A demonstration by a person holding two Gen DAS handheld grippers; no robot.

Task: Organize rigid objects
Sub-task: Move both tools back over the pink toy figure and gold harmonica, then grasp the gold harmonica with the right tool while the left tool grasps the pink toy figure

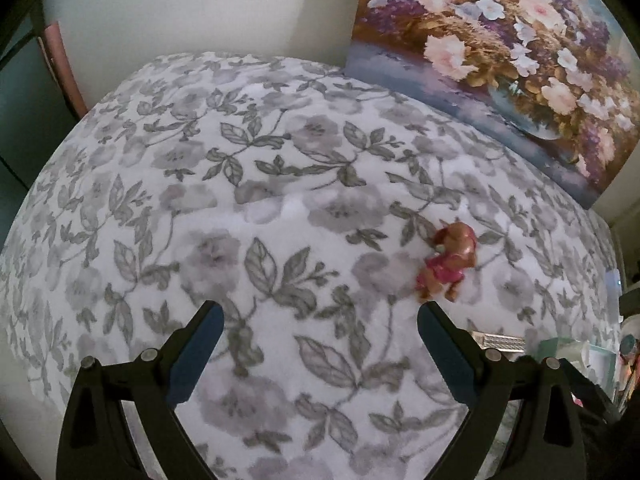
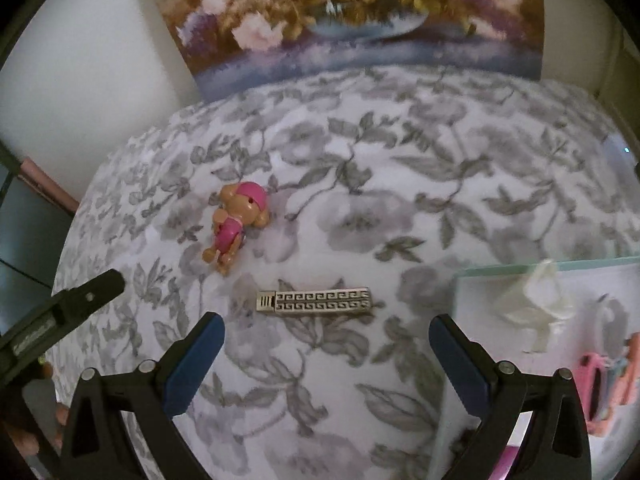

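Your right gripper (image 2: pixel 326 334) hangs just above the flowered cloth (image 2: pixel 360 160) with its blue-padded fingers (image 2: pixel 196 356) spread wide and nothing between them. Directly ahead of the gap lies the metal clip (image 2: pixel 315 301), a flat silvery bar with a key-pattern face, lying crosswise to your fingers. Beyond it and to the left, the toy puppy (image 2: pixel 236 224) in its pink cap and vest lies tipped on its side, apart from the clip. To your right sits a glass tray (image 2: pixel 500 270) that already holds a crumpled white piece and some pink items at its far edge; I judge that to be where things are being gathered, though the pictures do not confirm it.

Your left gripper (image 1: pixel 320 320) is likewise spread and empty, low over the cloth, with the same puppy (image 1: pixel 448 266) just past its right finger. A flower painting (image 1: pixel 500 60) leans against the wall behind.

You appear to be at the reach stage, with two loose items not yet picked up. For the clip, drop the right fingers to the cloth on either side of its narrow width; it is thin and flat, so the pads must get low or they may slide over it. The puppy suits the left hand, gripped across the body.
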